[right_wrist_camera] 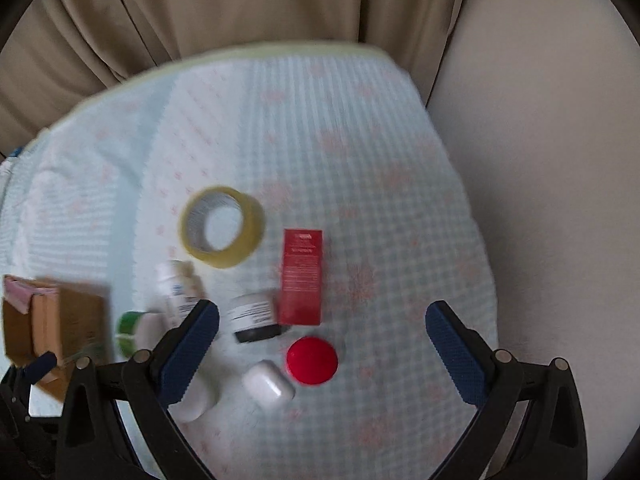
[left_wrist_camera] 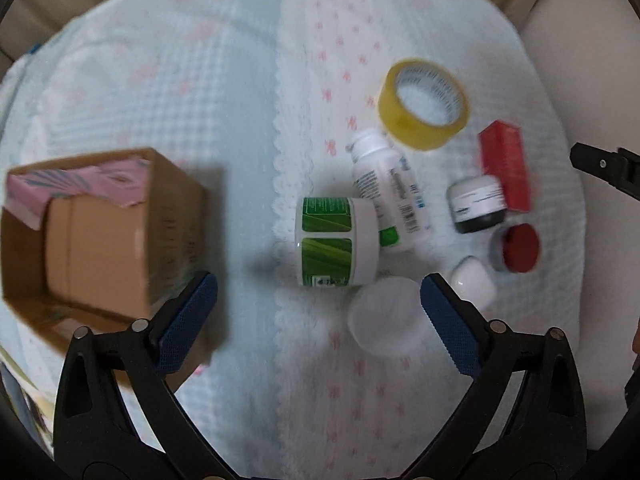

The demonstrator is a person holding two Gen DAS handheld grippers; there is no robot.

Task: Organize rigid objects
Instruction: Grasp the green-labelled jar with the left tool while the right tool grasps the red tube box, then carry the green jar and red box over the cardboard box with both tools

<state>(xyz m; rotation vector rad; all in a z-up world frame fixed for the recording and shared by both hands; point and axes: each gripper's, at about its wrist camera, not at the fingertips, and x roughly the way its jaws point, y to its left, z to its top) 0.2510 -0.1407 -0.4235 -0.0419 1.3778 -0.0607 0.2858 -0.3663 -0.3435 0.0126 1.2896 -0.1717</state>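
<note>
Gaping L (left_wrist_camera: 319, 312) & R tongs (right_wrist_camera: 322, 346), empty

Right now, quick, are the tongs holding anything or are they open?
Left tongs: open, holding nothing.
Right tongs: open, holding nothing.
</note>
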